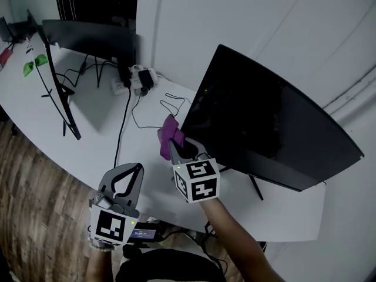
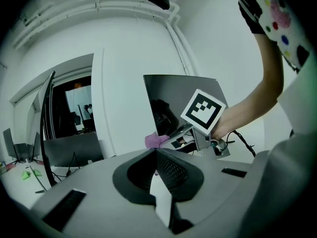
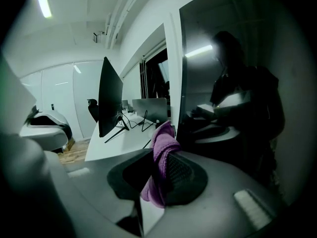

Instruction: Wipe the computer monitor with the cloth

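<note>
A large black curved monitor (image 1: 264, 119) stands on the white desk (image 1: 94, 128), its screen dark. My right gripper (image 1: 176, 143) is shut on a purple cloth (image 1: 169, 134), which sits just at the monitor's lower left edge. In the right gripper view the cloth (image 3: 161, 157) is pinched between the jaws beside the monitor (image 3: 233, 93), whose screen reflects a person. My left gripper (image 1: 130, 170) hangs lower left over the desk's front edge, shut with nothing in it. From the left gripper view, the monitor (image 2: 173, 100), the cloth (image 2: 156, 141) and the right gripper's marker cube (image 2: 203, 110) lie ahead.
A second curved monitor (image 1: 59, 87) stands edge-on at the left, a third dark screen (image 1: 91, 40) behind it. A power strip with plugs (image 1: 134, 80) and loose cables (image 1: 144, 107) lie on the desk. Green items (image 1: 34, 63) sit far left. Wooden floor (image 1: 35, 198) lies below.
</note>
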The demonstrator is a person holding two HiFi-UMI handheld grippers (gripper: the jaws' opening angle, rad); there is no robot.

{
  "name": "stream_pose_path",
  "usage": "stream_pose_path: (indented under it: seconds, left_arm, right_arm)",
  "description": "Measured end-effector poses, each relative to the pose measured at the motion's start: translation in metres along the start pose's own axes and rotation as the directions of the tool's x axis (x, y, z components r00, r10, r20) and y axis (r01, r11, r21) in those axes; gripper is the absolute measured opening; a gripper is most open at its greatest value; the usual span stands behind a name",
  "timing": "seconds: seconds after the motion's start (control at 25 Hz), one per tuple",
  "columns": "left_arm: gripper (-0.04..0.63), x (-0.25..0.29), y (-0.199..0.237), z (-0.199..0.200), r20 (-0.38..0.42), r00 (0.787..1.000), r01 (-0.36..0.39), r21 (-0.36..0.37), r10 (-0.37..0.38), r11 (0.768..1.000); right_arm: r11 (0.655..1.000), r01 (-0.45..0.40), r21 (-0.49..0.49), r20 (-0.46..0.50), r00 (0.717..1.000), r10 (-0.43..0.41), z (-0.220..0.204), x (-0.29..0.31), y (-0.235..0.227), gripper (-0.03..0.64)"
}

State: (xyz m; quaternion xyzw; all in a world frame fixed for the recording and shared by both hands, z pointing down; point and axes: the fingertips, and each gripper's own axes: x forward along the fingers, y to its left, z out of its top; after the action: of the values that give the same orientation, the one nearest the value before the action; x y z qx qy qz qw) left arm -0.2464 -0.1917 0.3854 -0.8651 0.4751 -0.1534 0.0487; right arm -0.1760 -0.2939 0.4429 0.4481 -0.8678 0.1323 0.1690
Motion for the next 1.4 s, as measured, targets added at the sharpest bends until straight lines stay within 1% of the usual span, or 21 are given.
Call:
stream_pose_path:
  seconds: [0.44, 0.68, 0.96, 1.24, 1.4]
  left_arm:
    - [0.005, -0.002, -0.005, 0.013, 0.027, 1.0, 0.01, 0.01, -0.01, 1.0]
    - [0.005, -0.003, -0.01, 0.02, 0.043, 0.999, 0.016, 0.022, -0.017, 1.0]
    - [0.005, -0.001, -0.013, 0.03, 0.068, 0.997, 0.02, 0.032, -0.022, 0.999]
    - [0.005, 0.0, -0.013, 0.034, 0.073, 0.997, 0.015, 0.029, -0.017, 0.999]
    - [0.005, 0.0, -0.014, 0.038, 0.084, 0.996, 0.017, 0.04, -0.02, 0.999]
  right_arm:
    - [0.999, 0.0, 0.041, 0.11, 0.994, -0.004, 0.047, -0.022, 0.0, 0.064]
    - [0.998, -0.006, 0.068, 0.179, 0.984, -0.007, 0.078, -0.039, -0.004, 0.064]
    - [0.996, -0.016, 0.091, 0.233, 0.973, -0.005, 0.105, -0.053, -0.007, 0.064]
    - [0.995, -0.028, 0.095, 0.289, 0.957, -0.001, 0.135, -0.065, -0.009, 0.064]
    - [0.995, -0.035, 0.094, 0.318, 0.948, 0.003, 0.15, -0.072, -0.009, 0.064]
